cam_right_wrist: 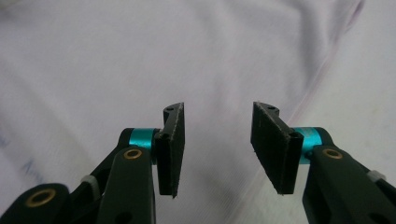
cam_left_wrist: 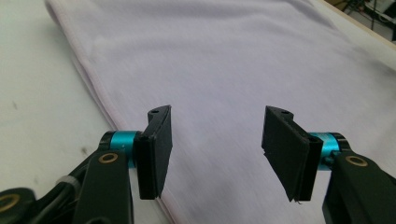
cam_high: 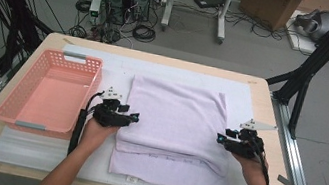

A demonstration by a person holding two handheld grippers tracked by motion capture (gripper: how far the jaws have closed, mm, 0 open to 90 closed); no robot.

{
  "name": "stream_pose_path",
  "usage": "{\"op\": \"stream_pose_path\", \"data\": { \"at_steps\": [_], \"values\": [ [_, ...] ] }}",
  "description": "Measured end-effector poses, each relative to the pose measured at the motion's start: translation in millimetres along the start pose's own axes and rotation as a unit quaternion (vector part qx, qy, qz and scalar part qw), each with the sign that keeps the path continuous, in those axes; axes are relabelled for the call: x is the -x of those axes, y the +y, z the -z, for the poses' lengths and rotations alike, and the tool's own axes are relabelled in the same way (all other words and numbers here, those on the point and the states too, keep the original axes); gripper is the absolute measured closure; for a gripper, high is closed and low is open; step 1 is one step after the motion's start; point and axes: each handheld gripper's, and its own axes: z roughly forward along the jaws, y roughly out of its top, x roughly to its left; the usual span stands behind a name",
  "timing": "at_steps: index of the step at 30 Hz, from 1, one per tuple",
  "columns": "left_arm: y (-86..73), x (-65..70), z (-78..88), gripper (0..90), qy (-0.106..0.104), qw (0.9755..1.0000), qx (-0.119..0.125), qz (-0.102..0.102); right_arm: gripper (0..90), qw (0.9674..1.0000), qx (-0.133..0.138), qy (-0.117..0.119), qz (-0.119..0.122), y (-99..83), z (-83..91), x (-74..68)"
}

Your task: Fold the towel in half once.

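Note:
A pale lilac towel (cam_high: 175, 124) lies folded on the white mat in the middle of the table; its lower layer sticks out toward the front. My left gripper (cam_high: 135, 116) is at the towel's left edge, pointing right over it. In the left gripper view the towel (cam_left_wrist: 224, 60) spreads beyond the open left gripper (cam_left_wrist: 217, 149), with nothing between the pads. My right gripper (cam_high: 219, 139) is at the towel's right edge, pointing left. In the right gripper view the right gripper (cam_right_wrist: 217, 147) stands open over the towel (cam_right_wrist: 140, 60), with nothing held.
A pink plastic basket (cam_high: 51, 91) stands empty at the table's left, close beside my left hand. A white mat (cam_high: 242, 98) covers the tabletop under the towel. Black frame legs, computer towers and cables are on the floor behind the table.

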Motion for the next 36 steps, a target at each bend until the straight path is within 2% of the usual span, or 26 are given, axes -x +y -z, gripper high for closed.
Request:
{"op": "stream_pose_path", "data": {
  "at_steps": [1,5,6,7,9,10,11,14,16,19,23,26,27,29,30,34,36],
  "values": [
    [-3.3,2.2,-0.1,42.5,-0.001,1.0000,-0.009,0.003,54.2,1.0000,-0.005,0.003,0.002,-4.2,0.5,-2.5],
    [-14.8,9.1,-4.2,44.5,0.006,0.9991,-0.040,-0.012,54.5,0.9996,-0.025,0.012,0.012,-18.2,-2.6,-11.3],
    [-17.2,10.3,-4.7,46.7,0.012,0.9989,-0.040,-0.023,55.3,0.9994,-0.030,0.014,0.012,-20.2,-4.0,-13.3],
    [-18.3,11.8,-4.3,50.1,0.022,0.9986,-0.038,-0.031,57.0,0.9992,-0.033,0.018,0.015,-21.8,-5.7,-14.7],
    [-18.2,12.9,-3.3,67.1,0.036,0.9977,-0.042,-0.040,62.3,0.9985,-0.045,0.015,0.026,-23.5,-10.2,-18.1],
    [-17.8,12.4,-2.6,78.6,0.038,0.9975,-0.044,-0.040,71.1,0.9985,-0.042,0.008,0.035,-23.4,-11.8,-19.0],
    [-17.4,12.3,-2.9,85.9,0.038,0.9976,-0.043,-0.039,84.5,0.9984,-0.043,0.006,0.037,-22.2,-11.9,-19.6],
    [-12.5,11.6,-3.0,87.7,0.046,0.9975,-0.032,-0.043,87.9,0.9980,-0.049,-0.004,0.040,-15.3,-16.1,-20.6],
    [-7.4,7.9,-3.0,87.8,0.054,0.9980,-0.010,-0.032,88.0,0.9983,-0.041,-0.018,0.036,-10.6,-19.8,-18.6],
    [-0.4,-0.7,-6.6,87.7,0.076,0.9970,0.009,-0.017,87.9,0.9987,-0.028,-0.036,0.023,-3.6,-26.1,-14.8],
    [6.2,-9.2,-17.4,87.7,0.096,0.9953,0.014,-0.007,87.9,0.9979,-0.006,-0.063,0.016,4.4,-36.4,-8.2],
    [4.0,-13.3,-23.1,86.5,0.096,0.9951,0.017,0.018,86.4,0.9974,-0.001,-0.071,0.011,7.3,-42.8,-6.1],
    [3.1,-13.3,-23.1,81.5,0.098,0.9948,0.015,0.023,82.7,0.9976,0.002,-0.069,0.009,7.2,-43.5,-5.5],
    [1.6,-12.6,-20.3,62.7,0.088,0.9954,0.015,0.034,67.8,0.9978,0.006,-0.066,-0.005,6.4,-40.5,-5.7],
    [0.5,-11.4,-17.4,57.3,0.086,0.9956,0.016,0.034,64.0,0.9978,0.011,-0.064,-0.012,5.5,-37.2,-5.8],
    [-5.4,-4.5,-3.4,49.5,0.070,0.9970,0.017,0.027,59.7,0.9977,0.028,-0.058,-0.021,-1.5,-20.0,-8.7],
    [-9.7,-0.1,3.6,49.5,0.065,0.9974,0.022,0.020,58.5,0.9977,0.029,-0.056,-0.023,-7.7,-12.2,-10.8]
  ]
}}
